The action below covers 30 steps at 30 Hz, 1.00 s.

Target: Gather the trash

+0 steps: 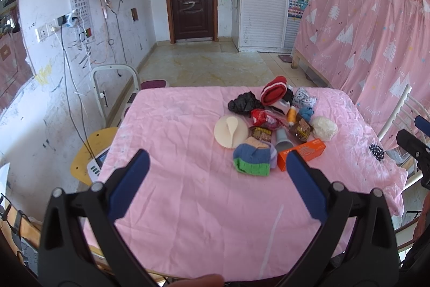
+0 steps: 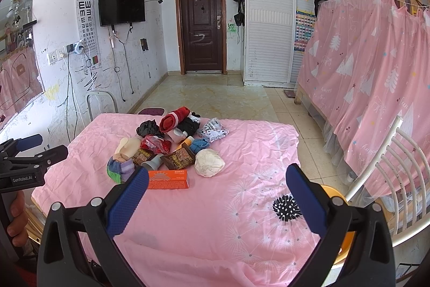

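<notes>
Orange box (image 1: 301, 153) just beyond spread left tongs (image 1: 217, 166)

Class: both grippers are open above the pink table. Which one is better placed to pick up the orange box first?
Probably right. The right gripper has the orange box beside its left finger; the left gripper also points near it.

Pink cloth (image 1: 174, 125) across the table, white dandelion print and one black spiky bloom (image 2: 286, 207) at its right side. In the pile: an orange box (image 2: 168, 179), a red-and-white striped roll (image 1: 274, 92), a crumpled black bag (image 1: 244, 102), a blue, green and lilac sock (image 1: 254, 159), a cream disc (image 1: 231, 131), brown wrappers (image 2: 178, 158), possibly gold-printed. Blue pads on black grippers.
</notes>
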### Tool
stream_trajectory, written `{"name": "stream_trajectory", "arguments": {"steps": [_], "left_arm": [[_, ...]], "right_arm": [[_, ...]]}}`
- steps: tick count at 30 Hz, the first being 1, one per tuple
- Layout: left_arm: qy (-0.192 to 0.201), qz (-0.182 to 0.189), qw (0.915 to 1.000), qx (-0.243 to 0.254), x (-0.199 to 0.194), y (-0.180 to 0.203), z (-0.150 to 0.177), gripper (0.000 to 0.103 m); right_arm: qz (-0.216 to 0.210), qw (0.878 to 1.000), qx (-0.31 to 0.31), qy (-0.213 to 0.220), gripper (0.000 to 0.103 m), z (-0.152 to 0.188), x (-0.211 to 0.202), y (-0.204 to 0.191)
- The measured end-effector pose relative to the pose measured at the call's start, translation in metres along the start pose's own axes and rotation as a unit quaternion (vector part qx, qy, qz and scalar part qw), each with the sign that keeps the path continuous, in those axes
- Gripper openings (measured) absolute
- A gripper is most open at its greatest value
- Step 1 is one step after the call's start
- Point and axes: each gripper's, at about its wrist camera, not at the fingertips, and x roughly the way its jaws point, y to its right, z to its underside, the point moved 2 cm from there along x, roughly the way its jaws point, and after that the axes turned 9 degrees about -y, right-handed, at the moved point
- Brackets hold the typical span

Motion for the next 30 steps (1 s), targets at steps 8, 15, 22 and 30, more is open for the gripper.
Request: {"name": "stream_trajectory", "arguments": {"steps": [8,15,22,30], "left_arm": [[-0.001,0.000,1.0000,0.001,0.001,0.000,0.001,0.097],[-0.009,0.002,1.0000,-0.001,0.007,-0.001,0.002,0.097],[-0.052,0.014,0.9986,0.001,0.038,0.003,-0.002,0.097],[-0.102,0.033,0.9941,0.021,0.079,0.019,-0.010,0.097]], "right_arm": [[0.000,1.000,0.000,0.000,0.092,0.000,0.000,0.000],[-0.002,1.000,-0.004,-0.004,0.092,-0.003,0.006,-0.002],[-0.009,1.000,-0.013,-0.013,0.092,-0.014,0.028,-0.003],[-0.046,0.997,-0.023,-0.058,0.092,-0.025,0.076,-0.006]]}}
